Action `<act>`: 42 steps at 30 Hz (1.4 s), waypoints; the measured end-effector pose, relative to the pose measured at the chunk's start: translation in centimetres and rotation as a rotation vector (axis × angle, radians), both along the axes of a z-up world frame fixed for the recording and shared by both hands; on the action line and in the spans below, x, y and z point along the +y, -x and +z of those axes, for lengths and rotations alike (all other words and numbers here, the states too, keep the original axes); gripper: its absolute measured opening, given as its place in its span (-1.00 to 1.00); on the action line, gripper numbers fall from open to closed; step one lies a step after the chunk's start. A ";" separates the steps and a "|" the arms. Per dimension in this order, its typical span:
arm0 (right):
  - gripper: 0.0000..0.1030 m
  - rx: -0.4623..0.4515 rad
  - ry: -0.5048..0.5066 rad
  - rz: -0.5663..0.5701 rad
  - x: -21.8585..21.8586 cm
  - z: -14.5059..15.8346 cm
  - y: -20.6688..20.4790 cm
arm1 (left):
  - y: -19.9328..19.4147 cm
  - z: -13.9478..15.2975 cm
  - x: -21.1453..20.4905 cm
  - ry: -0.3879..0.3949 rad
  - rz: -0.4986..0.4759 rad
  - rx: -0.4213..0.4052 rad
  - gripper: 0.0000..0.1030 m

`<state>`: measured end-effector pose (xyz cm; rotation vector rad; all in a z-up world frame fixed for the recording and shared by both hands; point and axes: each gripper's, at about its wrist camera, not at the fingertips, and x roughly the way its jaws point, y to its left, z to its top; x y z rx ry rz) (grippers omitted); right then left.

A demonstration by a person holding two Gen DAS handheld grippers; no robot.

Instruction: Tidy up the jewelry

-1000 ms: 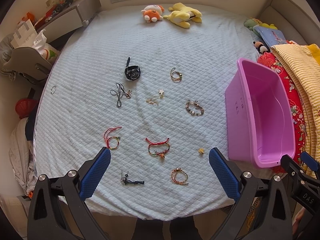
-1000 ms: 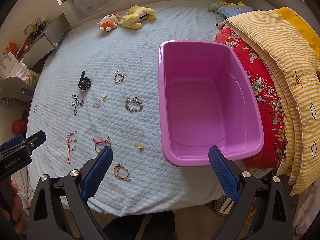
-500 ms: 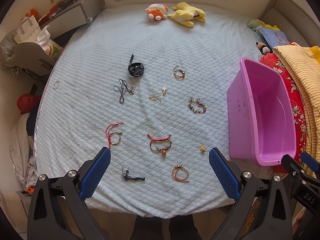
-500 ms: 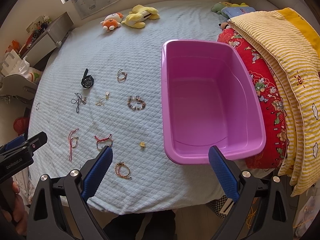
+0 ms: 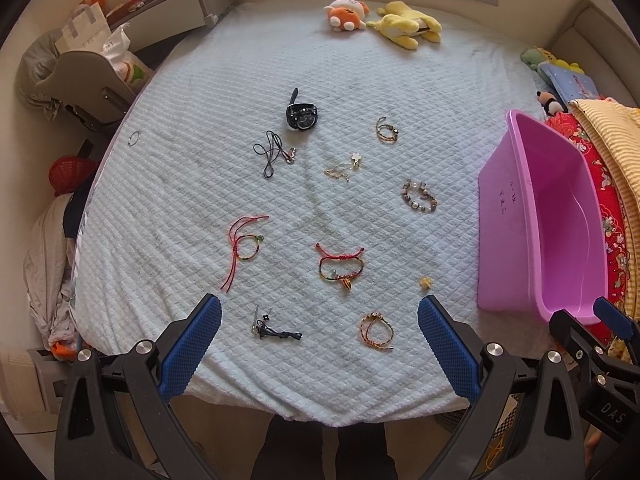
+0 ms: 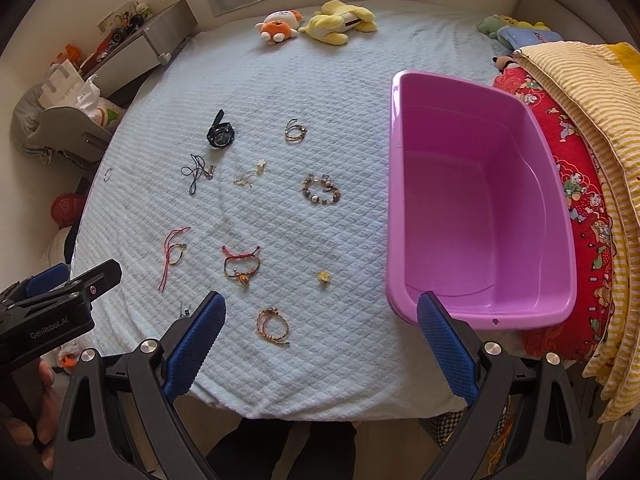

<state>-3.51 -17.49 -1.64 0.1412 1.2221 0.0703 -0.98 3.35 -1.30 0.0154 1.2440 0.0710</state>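
Several pieces of jewelry lie spread on the pale blue bed cover (image 5: 224,92): a black watch (image 5: 302,115), a black cord (image 5: 272,152), a beaded bracelet (image 5: 419,197), a red string bracelet (image 5: 341,266), a gold-orange bracelet (image 5: 376,331) and a dark charm (image 5: 272,329). An empty purple tub (image 6: 476,200) stands on the right of the bed. My left gripper (image 5: 319,326) hangs open above the near edge, over the dark charm and gold-orange bracelet. My right gripper (image 6: 320,322) is open too, between the gold-orange bracelet (image 6: 273,325) and the tub's near corner. Both hold nothing.
Plush toys (image 5: 384,22) lie at the far end of the bed. Folded red and yellow striped blankets (image 6: 584,152) are stacked right of the tub. A grey shelf (image 5: 176,8) and a chair (image 5: 80,76) with bags stand off the bed's left side. A small ring (image 5: 134,137) lies near the left edge.
Both grippers have drawn back and risen a little, so the bed and jewelry sit slightly farther off in view. Neither gripper's opening has changed and nothing on the bed has moved.
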 end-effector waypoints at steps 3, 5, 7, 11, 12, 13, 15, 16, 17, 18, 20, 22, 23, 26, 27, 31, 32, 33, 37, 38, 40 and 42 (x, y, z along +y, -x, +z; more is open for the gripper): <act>0.79 -0.006 -0.004 0.003 1.2 -0.6 0.2 | 0.4 -0.3 0.8 -0.002 -0.012 -0.004 0.88; 0.79 -0.006 -0.001 -0.006 2.1 -1.0 0.4 | 0.4 -0.6 1.4 0.001 -0.027 -0.008 0.88; 0.79 -0.002 0.003 -0.021 3.2 -1.6 0.8 | 0.5 -0.9 2.2 0.012 -0.047 -0.009 0.88; 0.79 -0.016 0.011 -0.061 5.7 -2.7 2.0 | 0.7 -2.0 4.0 0.035 -0.102 -0.018 0.88; 0.79 -0.023 0.017 -0.074 6.3 -3.0 2.3 | 0.7 -2.4 4.5 0.041 -0.116 -0.022 0.88; 0.79 -0.029 0.021 -0.092 6.9 -3.4 2.6 | 0.7 -2.8 4.9 0.049 -0.131 -0.024 0.88; 0.79 -0.039 0.008 -0.125 8.0 -4.4 3.2 | 0.7 -3.8 5.8 0.052 -0.163 -0.034 0.88; 0.79 -0.044 0.006 -0.138 8.6 -5.0 3.5 | 0.8 -4.5 6.3 0.052 -0.178 -0.036 0.88; 0.79 -0.049 0.006 -0.149 9.2 -5.7 3.8 | 0.9 -5.3 6.8 0.059 -0.191 -0.038 0.88; 0.79 -0.052 0.003 -0.159 9.6 -6.4 3.9 | 1.0 -6.1 7.2 0.061 -0.200 -0.041 0.88; 0.79 -0.056 -0.008 -0.179 10.4 -8.2 4.5 | 1.3 -7.8 8.0 0.065 -0.210 -0.044 0.88; 0.79 -0.058 -0.016 -0.198 10.8 -10.2 5.0 | 1.7 -9.7 8.6 0.068 -0.213 -0.045 0.88; 0.79 -0.058 -0.020 -0.204 11.1 -11.2 5.3 | 2.0 -10.8 8.9 0.072 -0.211 -0.044 0.88; 0.79 -0.052 -0.027 -0.218 11.5 -14.5 6.2 | 3.1 -13.9 9.7 0.082 -0.200 -0.047 0.88; 0.79 -0.055 -0.030 -0.219 11.5 -15.6 6.6 | 3.4 -15.0 10.0 0.086 -0.197 -0.047 0.88; 0.79 -0.073 -0.017 -0.202 11.8 -19.7 8.0 | 4.7 -19.6 11.2 0.102 -0.166 -0.043 0.88; 0.79 -0.074 -0.009 -0.199 11.8 -20.7 8.2 | 5.0 -20.7 11.4 0.102 -0.158 -0.039 0.88; 0.79 -0.074 -0.002 -0.199 11.7 -21.6 8.4 | 5.2 -21.8 11.5 0.100 -0.153 -0.035 0.88; 0.79 -0.092 -0.002 -0.203 11.2 -24.3 9.1 | 6.1 -24.7 12.0 0.089 -0.135 -0.034 0.88; 0.79 -0.104 0.002 -0.200 11.1 -24.7 9.2 | 6.3 -25.1 12.1 0.086 -0.132 -0.039 0.88; 0.79 -0.122 0.010 -0.188 11.1 -25.2 9.2 | 6.6 -25.7 12.1 0.082 -0.125 -0.050 0.88; 0.79 -0.136 0.016 -0.177 11.1 -25.5 9.2 | 6.8 -26.2 12.2 0.089 -0.117 -0.055 0.88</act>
